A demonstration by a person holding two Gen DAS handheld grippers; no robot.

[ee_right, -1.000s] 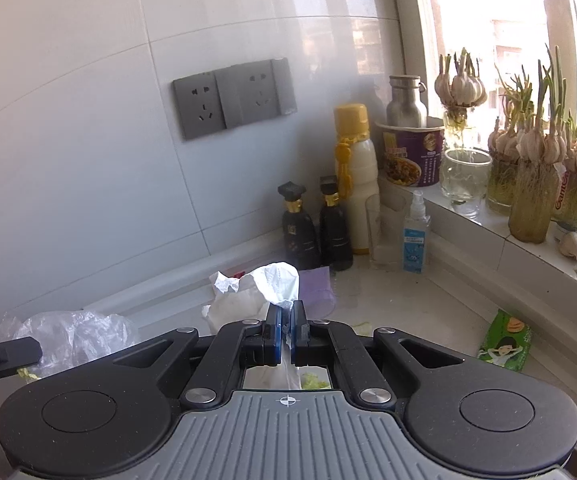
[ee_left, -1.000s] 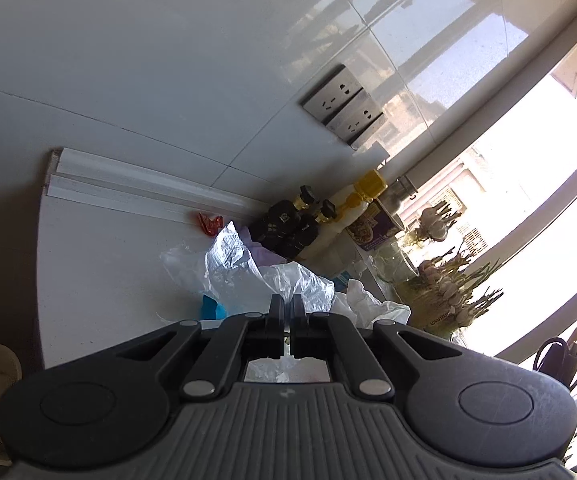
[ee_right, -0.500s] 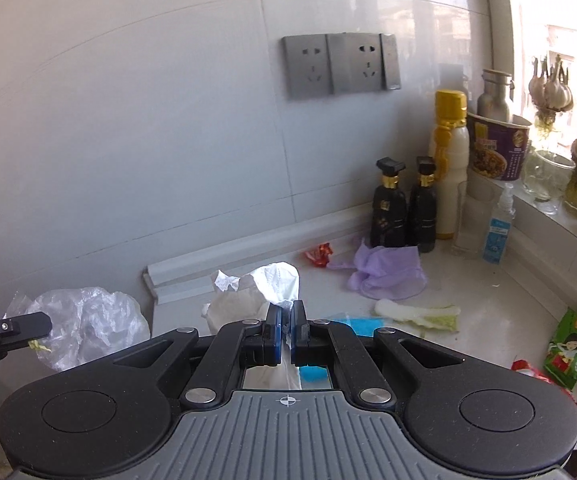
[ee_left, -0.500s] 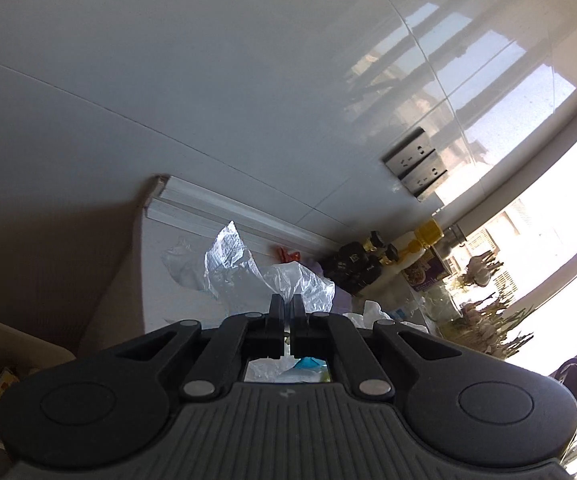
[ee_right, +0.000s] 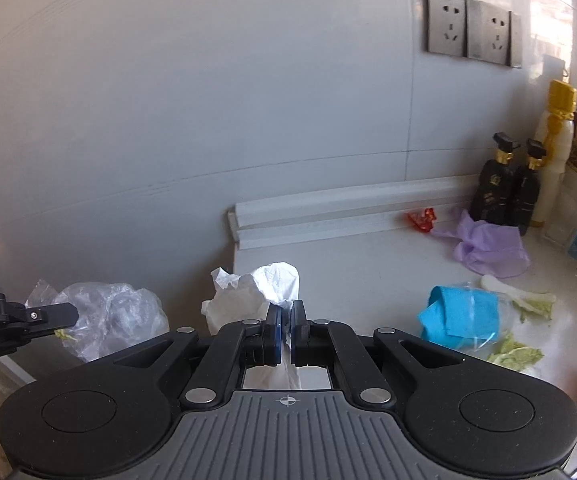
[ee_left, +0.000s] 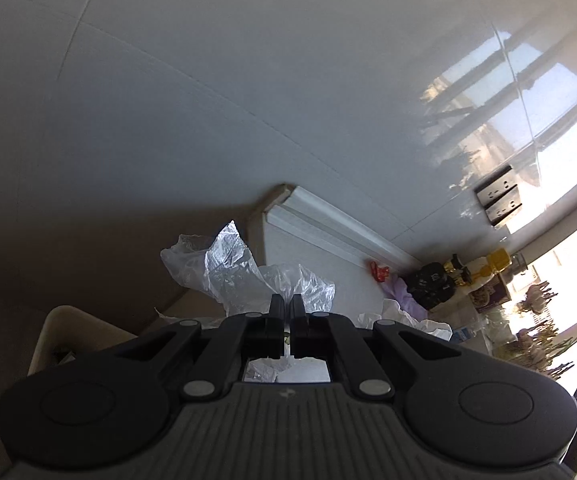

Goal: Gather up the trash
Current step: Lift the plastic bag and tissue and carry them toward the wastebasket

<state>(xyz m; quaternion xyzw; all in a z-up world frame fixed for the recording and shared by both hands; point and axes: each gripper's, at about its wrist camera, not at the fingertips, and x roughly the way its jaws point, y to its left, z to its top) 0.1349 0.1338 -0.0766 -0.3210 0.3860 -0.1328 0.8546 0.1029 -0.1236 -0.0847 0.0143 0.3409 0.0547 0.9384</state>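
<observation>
Both grippers point forward and somewhat downward, each with its jaws pinched together on a piece of trash. The left gripper (ee_left: 287,305) is rolled, so the wall and counter run slanted across its view; its fingers are closed on a crumpled clear plastic bag (ee_left: 244,272), which bunches up just past the tips and hangs off the left end of the white counter (ee_left: 328,280), above the rim of a beige bin (ee_left: 54,332) at the lower left. In the right wrist view that same gripper reaches in from the left edge with the clear bag at its tip, and a scrap of green leaf shows against the plastic. The right gripper (ee_right: 286,312) sits level in its view and is clamped on a wad of white tissue paper (ee_right: 256,288), which stands up from between the blue pads near the counter's left end. Still lying on the counter to the right are a blue wrapper (ee_right: 462,316), pale cabbage scraps (ee_right: 516,344), a purple glove (ee_right: 488,244) and a small red wrapper (ee_right: 420,218), with two dark bottles (ee_right: 508,188) by the tiled wall (ee_right: 208,100).
</observation>
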